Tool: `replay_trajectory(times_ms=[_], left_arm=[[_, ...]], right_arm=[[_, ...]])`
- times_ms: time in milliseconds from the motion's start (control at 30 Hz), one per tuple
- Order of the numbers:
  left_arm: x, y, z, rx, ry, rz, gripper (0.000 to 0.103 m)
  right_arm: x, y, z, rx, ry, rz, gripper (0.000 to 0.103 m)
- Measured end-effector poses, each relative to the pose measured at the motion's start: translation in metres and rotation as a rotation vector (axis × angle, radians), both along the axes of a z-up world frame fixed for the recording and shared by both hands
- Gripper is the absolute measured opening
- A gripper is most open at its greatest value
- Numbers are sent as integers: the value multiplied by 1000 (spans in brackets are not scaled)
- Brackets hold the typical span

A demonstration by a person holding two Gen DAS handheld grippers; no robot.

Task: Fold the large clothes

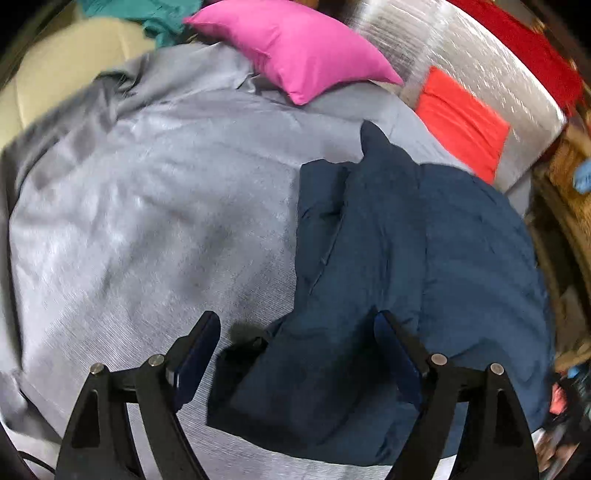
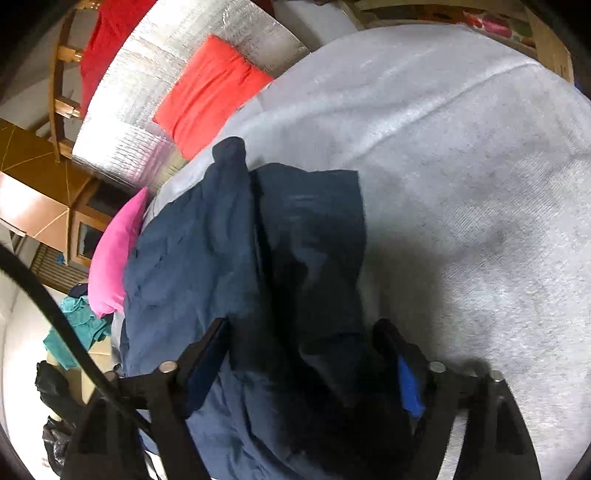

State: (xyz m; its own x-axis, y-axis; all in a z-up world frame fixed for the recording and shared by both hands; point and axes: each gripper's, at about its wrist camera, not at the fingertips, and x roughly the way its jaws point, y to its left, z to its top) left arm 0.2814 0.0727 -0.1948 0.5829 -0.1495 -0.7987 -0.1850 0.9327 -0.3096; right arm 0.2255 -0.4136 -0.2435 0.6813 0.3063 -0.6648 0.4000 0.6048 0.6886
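A dark navy garment (image 1: 391, 258) lies partly folded on the grey bed sheet (image 1: 147, 206), with a narrow end pointing toward the pillows. My left gripper (image 1: 297, 350) hovers over its near corner. The jaws stand wide, cloth lies under and between them, and neither pad presses on it. In the right wrist view the same navy garment (image 2: 229, 258) shows a raised fold running between the fingers of my right gripper (image 2: 301, 354). Those jaws are spread too, and the blue pads (image 2: 408, 387) sit beside the fold without pinching it.
A pink pillow (image 1: 295, 51) and a red-orange cushion (image 1: 461, 125) lie at the head of the bed, by a silver foil-covered panel (image 1: 491, 66). Teal clothing (image 1: 155, 18) is heaped beyond. A wooden frame (image 2: 550, 48) edges the bed, and a black cable (image 2: 55, 314) crosses the right wrist view.
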Motion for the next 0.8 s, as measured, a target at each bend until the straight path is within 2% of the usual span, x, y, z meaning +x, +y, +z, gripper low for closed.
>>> replay_trajectory(times_ms=[33,67,133,200,267,400,500,600,633,700,800], left_arm=[[-1,-1,2,9,-5,0,85],[-2,-4,7,38,-25,-4,85],[-6,-15,13,120,-54,-21,85],[-7,-25,9,204,-47,-39,85],[-7,-28,8,233,-47,-51,85],[-15,-27,18,256,-59,-39,85],[-21,-31,30,359,-142,-42,85],[-42,-39,51,397,-280,-59,85],[-47,-41,56,400,-317,-68,85],[-48,-45,59,384,-341,-100,85],[-47,-60,50,405,-297,-151,85]], right_arm=[[0,3,6,-17,-26,14,55],[-1,9,15,-40,-59,19,51],[-5,19,30,-125,-126,22,51],[0,29,31,-216,-88,48,51],[7,33,17,-236,-4,67,51],[-3,27,25,-214,-24,32,55],[-27,26,42,-240,-70,-57,61],[-56,32,72,-339,-201,-115,61],[-60,35,80,-339,-252,-90,61],[-61,50,86,-339,-290,-13,61],[-49,80,80,-335,-244,114,59]])
